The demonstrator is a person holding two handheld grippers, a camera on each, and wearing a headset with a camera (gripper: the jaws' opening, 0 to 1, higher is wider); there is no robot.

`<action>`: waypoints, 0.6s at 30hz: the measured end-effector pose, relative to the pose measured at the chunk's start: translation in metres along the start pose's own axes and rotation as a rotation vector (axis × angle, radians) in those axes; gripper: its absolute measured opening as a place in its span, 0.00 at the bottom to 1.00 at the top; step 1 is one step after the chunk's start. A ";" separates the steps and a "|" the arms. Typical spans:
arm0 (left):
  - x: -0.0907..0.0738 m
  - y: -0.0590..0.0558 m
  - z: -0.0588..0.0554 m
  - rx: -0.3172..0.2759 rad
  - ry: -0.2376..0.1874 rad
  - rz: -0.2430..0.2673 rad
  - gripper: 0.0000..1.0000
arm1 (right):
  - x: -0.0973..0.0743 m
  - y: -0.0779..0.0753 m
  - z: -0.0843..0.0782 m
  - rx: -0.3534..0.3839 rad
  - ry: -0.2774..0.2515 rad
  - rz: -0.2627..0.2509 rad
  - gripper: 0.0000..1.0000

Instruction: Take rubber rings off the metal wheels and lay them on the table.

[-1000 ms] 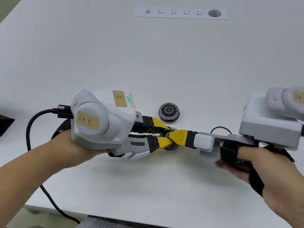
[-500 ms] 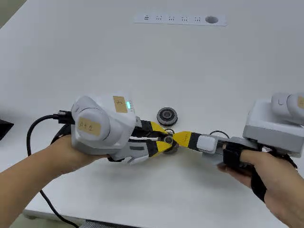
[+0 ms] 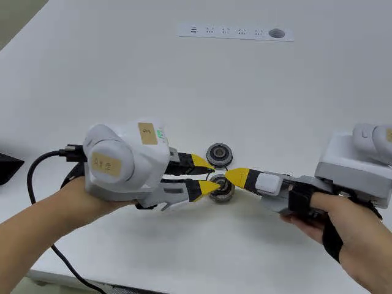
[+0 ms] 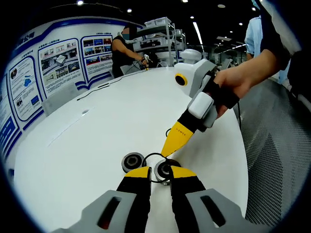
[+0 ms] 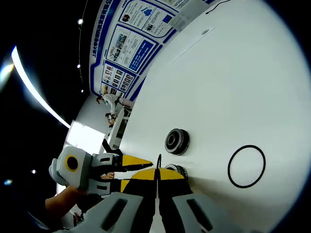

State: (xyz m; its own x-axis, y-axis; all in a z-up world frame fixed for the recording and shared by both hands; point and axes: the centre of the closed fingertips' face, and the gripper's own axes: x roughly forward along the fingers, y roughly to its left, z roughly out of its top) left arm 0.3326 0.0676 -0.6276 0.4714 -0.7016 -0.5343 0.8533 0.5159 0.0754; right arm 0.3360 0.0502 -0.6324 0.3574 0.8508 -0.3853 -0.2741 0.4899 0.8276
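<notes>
Right gripper [image 5: 155, 174], jaws pressed together on the thin black rubber ring [image 5: 159, 162], tugs it off the small round metal wheel [image 3: 222, 187] on the white table [image 3: 275, 98], while the left gripper [image 4: 160, 171], jaws parted, seems to brace that wheel against sliding.

Beside the far wheel [image 5: 176, 141], the right gripper [image 5: 156, 171] hides from us most of the near wheel [image 5: 178, 170] and the pinched rubber ring [image 5: 159, 160].
</notes>
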 end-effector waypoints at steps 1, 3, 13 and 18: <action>-0.004 0.003 0.000 -0.004 -0.002 0.014 0.15 | 0.000 0.001 0.001 0.001 -0.001 0.003 0.01; -0.009 0.005 -0.001 -0.016 -0.004 0.027 0.16 | 0.000 0.003 0.002 0.002 -0.006 0.005 0.01; -0.024 0.014 0.003 -0.067 -0.039 0.096 0.26 | -0.014 0.002 0.010 0.016 -0.044 0.003 0.01; -0.025 0.014 0.008 -0.072 -0.054 0.108 0.33 | -0.029 -0.008 0.018 0.031 -0.084 -0.021 0.01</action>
State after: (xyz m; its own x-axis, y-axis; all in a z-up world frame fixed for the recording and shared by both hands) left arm 0.3345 0.0883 -0.6063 0.5725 -0.6650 -0.4797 0.7800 0.6220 0.0686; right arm 0.3439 0.0180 -0.6207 0.4368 0.8209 -0.3680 -0.2381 0.5000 0.8326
